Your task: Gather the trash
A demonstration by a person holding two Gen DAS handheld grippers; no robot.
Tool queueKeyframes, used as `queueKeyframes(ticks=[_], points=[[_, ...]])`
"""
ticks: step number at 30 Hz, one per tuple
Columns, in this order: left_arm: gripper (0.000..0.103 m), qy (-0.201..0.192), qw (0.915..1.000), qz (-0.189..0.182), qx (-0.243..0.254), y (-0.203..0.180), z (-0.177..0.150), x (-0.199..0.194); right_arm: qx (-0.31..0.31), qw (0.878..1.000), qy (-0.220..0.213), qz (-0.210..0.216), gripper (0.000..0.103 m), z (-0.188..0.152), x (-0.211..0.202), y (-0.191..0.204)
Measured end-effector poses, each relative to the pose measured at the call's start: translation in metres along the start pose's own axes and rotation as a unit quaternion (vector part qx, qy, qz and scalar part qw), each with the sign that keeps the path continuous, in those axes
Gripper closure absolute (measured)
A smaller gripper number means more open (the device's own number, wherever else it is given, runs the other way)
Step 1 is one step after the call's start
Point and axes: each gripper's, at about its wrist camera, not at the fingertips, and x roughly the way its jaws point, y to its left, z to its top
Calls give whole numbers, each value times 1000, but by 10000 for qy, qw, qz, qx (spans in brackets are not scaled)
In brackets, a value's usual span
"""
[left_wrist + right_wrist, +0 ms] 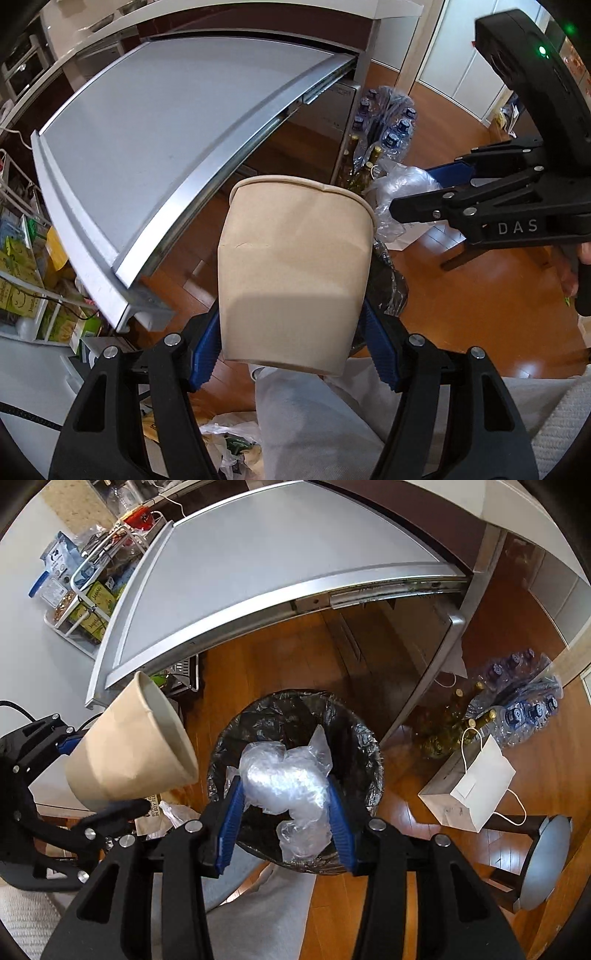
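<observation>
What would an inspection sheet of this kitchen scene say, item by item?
Surface: wooden floor; pulled-out grey counter leaf above it.
Job's things: paper cup; crumpled clear plastic; bin with black liner.
Clutter: white paper bag, bottle pack, glass bottles, stool, rack of boxes.
Grippers: left gripper shut on the cup; right gripper shut on the plastic, over the bin.
Cables: white cord on the counter.
Surroundings: white doors.
</observation>
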Motion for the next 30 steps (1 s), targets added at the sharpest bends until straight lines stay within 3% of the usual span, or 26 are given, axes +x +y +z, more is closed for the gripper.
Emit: queueKeyframes(ticks=[2,6,11,19,21,25,30], points=[[33,78,9999,52,45,-3,3,2,12,10000,-32,-59,45,1,-2,-1],[17,-94,9998,150,-17,0,6,-8,50,9999,-117,-88,34,2,-7,-4],[17,-177,9996,160,-149,6,6,-21,157,9995,-234,-143,32,7,-20,-10],[16,-939,9941,407,-363,17,34,-81,289,9935,-1069,-250,7,40,-83,8],[8,-1229,9898,531,-489,24,44,-99,373,9903,-1316,-233,5,52,-99,12],[5,-1848,9772,747,-727,43,66,-133,324,9796,-1944,-392,5,84,-133,26],[2,-2514,9553,1224,-966,69,93,-165,22,9632,-2604,-665,5,122,-164,45]])
